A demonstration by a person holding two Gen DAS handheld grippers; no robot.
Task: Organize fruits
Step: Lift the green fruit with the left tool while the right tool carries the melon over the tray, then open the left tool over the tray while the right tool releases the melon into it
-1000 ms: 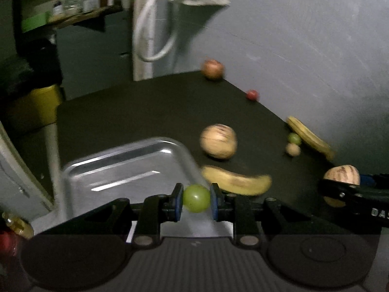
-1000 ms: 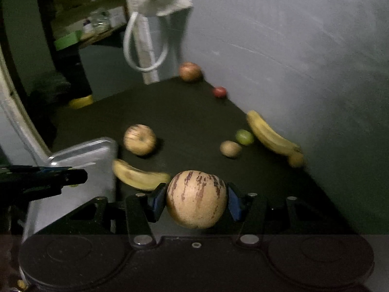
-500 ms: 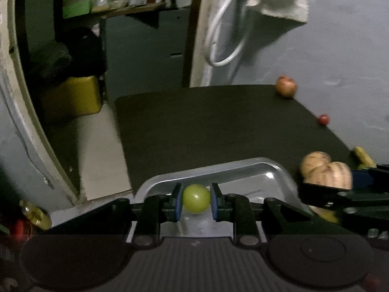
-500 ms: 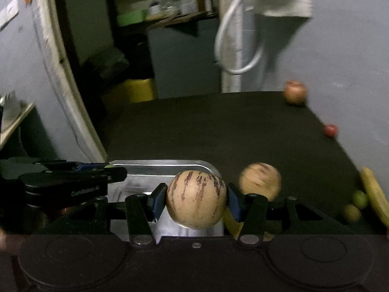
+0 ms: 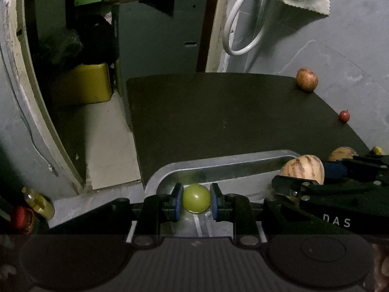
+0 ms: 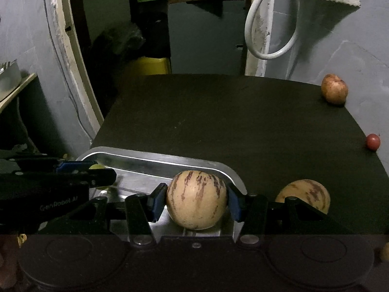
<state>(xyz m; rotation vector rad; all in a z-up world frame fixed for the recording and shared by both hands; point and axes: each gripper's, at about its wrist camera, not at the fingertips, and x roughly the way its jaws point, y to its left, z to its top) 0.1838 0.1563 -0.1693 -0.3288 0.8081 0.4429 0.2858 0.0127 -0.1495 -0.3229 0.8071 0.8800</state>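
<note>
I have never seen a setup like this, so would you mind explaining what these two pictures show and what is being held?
There is no robot here: a person holds a two-finger gripper in each hand, and each carries a wide-angle camera looking forward along its fingers. One picture comes from the left gripper, which is shut on a small green fruit. The other comes from the right gripper, shut on a striped tan fruit. Both hang over a metal tray on a dark table. On the table lie another striped fruit, a reddish apple and a small red fruit.
</note>
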